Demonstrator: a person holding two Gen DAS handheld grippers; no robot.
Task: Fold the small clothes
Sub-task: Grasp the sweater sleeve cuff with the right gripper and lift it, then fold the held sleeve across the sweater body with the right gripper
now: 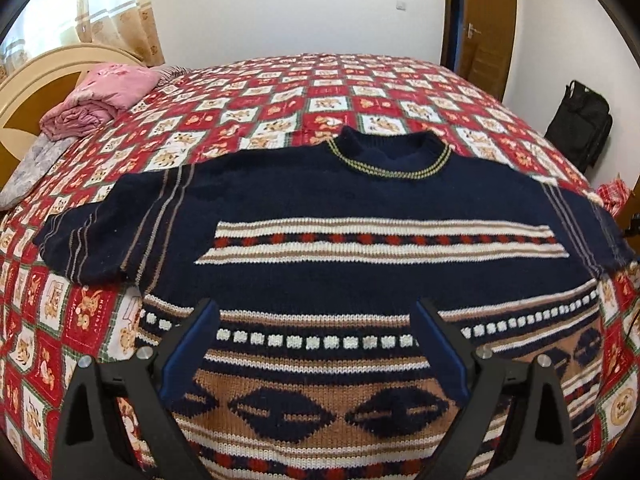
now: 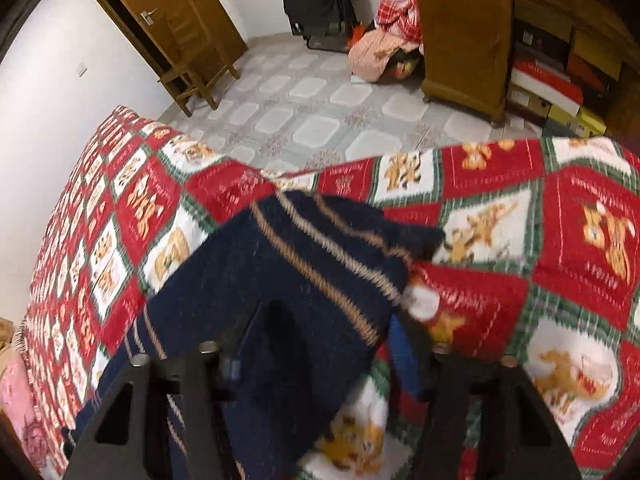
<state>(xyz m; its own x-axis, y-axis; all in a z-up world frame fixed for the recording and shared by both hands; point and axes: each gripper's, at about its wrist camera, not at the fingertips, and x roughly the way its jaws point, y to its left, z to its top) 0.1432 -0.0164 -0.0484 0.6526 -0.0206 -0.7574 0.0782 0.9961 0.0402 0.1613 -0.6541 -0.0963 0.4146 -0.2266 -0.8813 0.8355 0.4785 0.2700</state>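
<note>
Closest to our left lens, the left claw [image 1: 314, 322] hangs released, its two blue-padded fingers [image 1: 192, 348] spread wide above the patterned lower body of the sweater [image 1: 360, 200]. We see that navy knit lying flat and face up on the bed [image 1: 280, 92], collar [image 1: 390, 148] pointing toward the far side, both sleeves stretched out sideways. White, tan and red bands cross its chest, and navy diamonds on tan run along the hem just under our fingers. We cannot tell whether the pads touch the wool.

On our right side, the right claw [image 2: 320, 344] sits at one sleeve [image 2: 280, 264], whose navy fabric with tan stripes lies between the two fingers. The picture is blurred, so we cannot tell whether the claw is clenched on the cloth or merely around it.

Beyond the sweater, a folded pink blanket [image 1: 100, 100] rests near the headboard [image 1: 24, 92]. A wooden door [image 2: 172, 16] and a cabinet [image 2: 460, 40] stand across the tiled floor [image 2: 320, 120].
</note>
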